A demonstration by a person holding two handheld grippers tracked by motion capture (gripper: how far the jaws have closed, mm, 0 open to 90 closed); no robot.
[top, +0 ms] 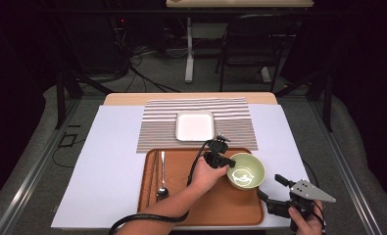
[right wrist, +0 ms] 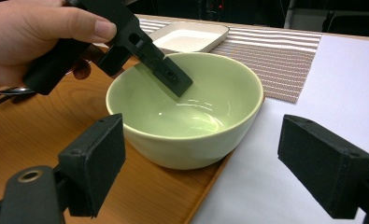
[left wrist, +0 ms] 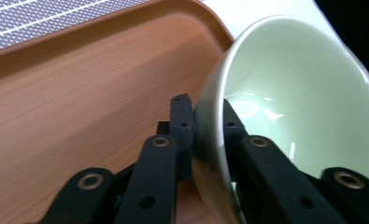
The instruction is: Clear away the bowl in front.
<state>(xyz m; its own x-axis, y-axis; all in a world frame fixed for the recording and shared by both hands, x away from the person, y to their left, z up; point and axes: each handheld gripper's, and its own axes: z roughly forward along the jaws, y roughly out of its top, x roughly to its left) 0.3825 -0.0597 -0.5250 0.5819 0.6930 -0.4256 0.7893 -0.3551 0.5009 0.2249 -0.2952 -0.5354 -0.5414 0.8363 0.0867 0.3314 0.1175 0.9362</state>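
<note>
A pale green bowl [top: 246,170] [right wrist: 191,116] stands at the right edge of a wooden tray [top: 205,200] [left wrist: 79,93]. My left gripper [top: 225,164] [left wrist: 205,105] straddles the bowl's near-left rim, one jaw inside the bowl [left wrist: 285,93] and one outside, both pads against the wall. The right gripper view shows the person's hand holding the left gripper [right wrist: 140,70] over the bowl. My right gripper [top: 269,185] [right wrist: 210,158] hangs off the tray's right edge, jaws wide apart and pointed at the bowl, holding nothing.
A spoon [top: 162,188] and dark chopsticks [top: 154,171] lie along the tray's left side. Behind the tray a white square dish [top: 195,126] [right wrist: 189,37] sits on a striped placemat [top: 157,127]. A white sheet [top: 108,161] covers the table.
</note>
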